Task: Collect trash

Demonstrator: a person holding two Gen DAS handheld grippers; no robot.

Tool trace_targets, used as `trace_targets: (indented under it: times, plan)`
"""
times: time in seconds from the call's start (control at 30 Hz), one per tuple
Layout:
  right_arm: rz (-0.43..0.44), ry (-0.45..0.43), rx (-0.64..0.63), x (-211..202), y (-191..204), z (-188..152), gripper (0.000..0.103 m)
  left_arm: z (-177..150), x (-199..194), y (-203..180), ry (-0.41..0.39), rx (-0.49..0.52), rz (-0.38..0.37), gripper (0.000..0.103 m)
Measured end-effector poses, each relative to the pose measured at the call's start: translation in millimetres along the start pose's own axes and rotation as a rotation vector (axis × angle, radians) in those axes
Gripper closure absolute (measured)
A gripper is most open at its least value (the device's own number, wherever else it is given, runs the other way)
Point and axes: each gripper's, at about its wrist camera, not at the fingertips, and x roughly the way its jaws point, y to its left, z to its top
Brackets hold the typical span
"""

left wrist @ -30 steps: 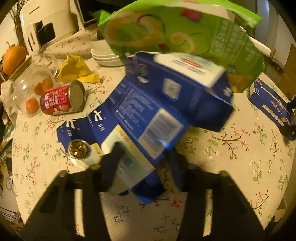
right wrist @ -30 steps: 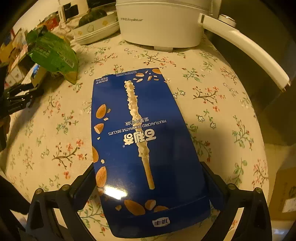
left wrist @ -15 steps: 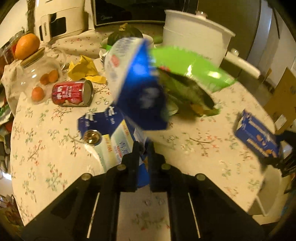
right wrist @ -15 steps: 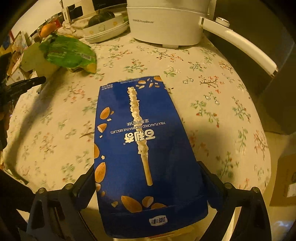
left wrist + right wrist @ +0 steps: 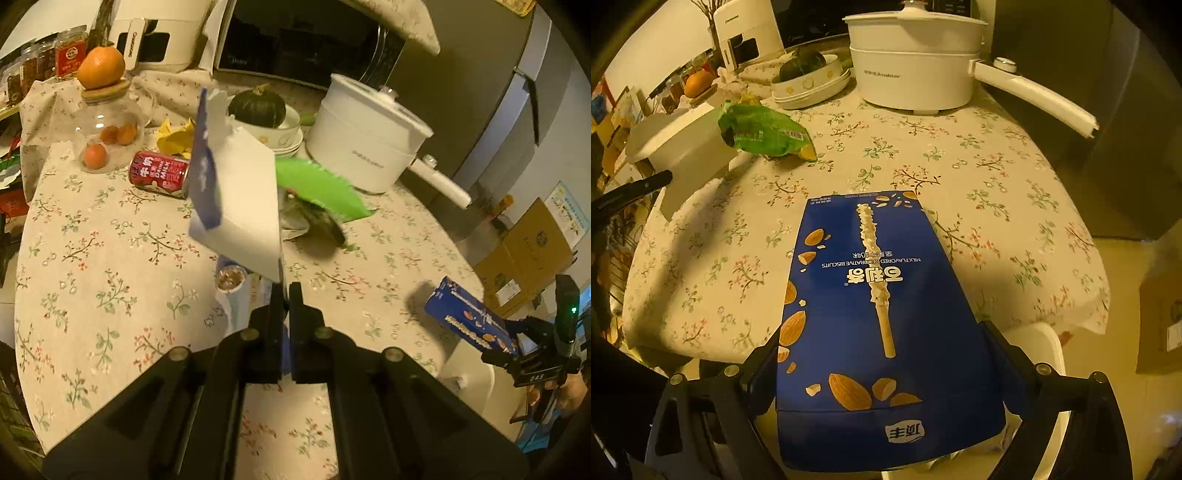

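In the left wrist view the left gripper (image 5: 283, 295) has its jaws pressed together on the lower edge of a flattened blue and white carton (image 5: 236, 206), which stands up above the surface (image 5: 110, 258) and is blurred, so its print cannot be read. Below the carton, near the fingers, lies what looks like a small round foil-topped cup (image 5: 231, 277) on more blue packaging. Behind the carton a green snack bag (image 5: 317, 188) lies crumpled on the flowered cloth, close to a white cooking pot (image 5: 364, 147) with a long handle. Left of the carton a red can (image 5: 159, 174) lies on its side, with yellow wrappers (image 5: 173, 138) just behind it and a glass jar (image 5: 107, 136) holding small oranges, a larger orange (image 5: 100, 67) resting on its lid. A dark green squash (image 5: 256, 109) sits in a stack of white bowls. At the right edge the right gripper (image 5: 517, 343) carries a blue biscuit box (image 5: 469, 321) out past the rim of the surface. In the right wrist view the right gripper (image 5: 886, 354) is clamped on both long sides of that blue biscuit box (image 5: 875, 314), which is printed with almonds and a coated stick and is held clear above the surface (image 5: 997, 177). Beyond it lie the green snack bag (image 5: 764, 133) and the white cooking pot (image 5: 916, 70), and at the left edge the white back of the carton (image 5: 683, 144) shows beside a dark finger of the left gripper
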Motion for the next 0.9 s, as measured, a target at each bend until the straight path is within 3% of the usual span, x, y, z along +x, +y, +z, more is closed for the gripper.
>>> trace_targets:
  times: [0.4, 0.7, 0.9]
  plan:
    - [0.01, -0.032, 0.073, -25, 4, -25, 0.007, -12, -40, 3, -0.083, -0.033, -0.06, 0.101]
    - [0.026, -0.063, 0.11, -37, 8, -27, 0.007, -11, -72, -3, -0.168, -0.001, -0.154, 0.101]
    - [0.038, -0.077, 0.108, -43, 16, -27, 0.007, -12, -77, -20, -0.162, 0.03, -0.243, 0.101]
